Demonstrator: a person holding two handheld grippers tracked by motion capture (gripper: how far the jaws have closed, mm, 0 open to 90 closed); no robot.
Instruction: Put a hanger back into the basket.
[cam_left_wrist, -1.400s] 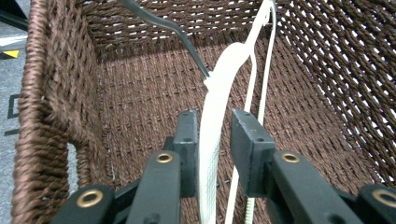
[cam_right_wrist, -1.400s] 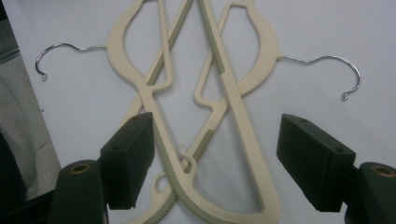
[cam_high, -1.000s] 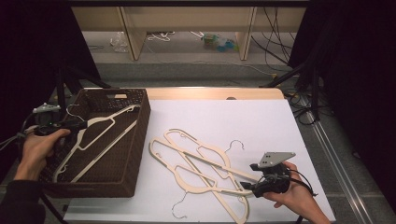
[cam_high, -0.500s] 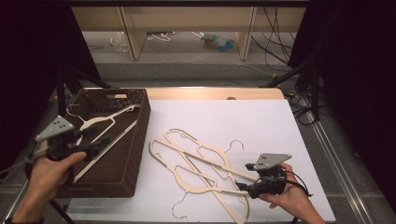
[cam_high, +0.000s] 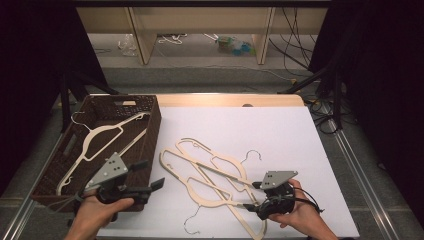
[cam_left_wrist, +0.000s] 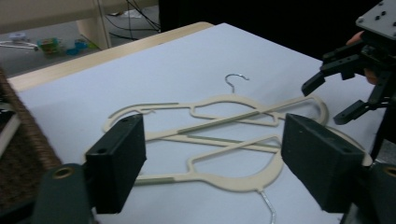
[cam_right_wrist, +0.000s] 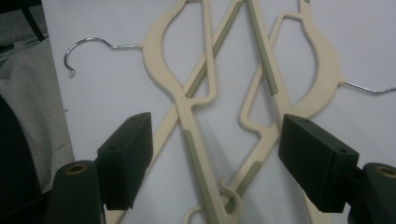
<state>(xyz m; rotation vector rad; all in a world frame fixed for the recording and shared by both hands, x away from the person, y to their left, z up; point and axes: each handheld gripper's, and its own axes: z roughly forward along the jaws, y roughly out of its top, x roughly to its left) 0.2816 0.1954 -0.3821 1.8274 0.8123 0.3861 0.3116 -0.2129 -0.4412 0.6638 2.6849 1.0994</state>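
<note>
Hangers lie tangled on the white table beside the basket; left gripper, jaws just opening and empty, approaches them while right gripper gapes over their bars, so next comes closing on one.

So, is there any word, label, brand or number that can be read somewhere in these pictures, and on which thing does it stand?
None can be read.
Cream plastic hangers with metal hooks: no print visible.
Dark brown woven basket: no label visible.
Grey three-cornered plates on the left gripper and right gripper: holes, no text.
Colourful items on the floor beyond the table: too small and blurred to read.
</note>
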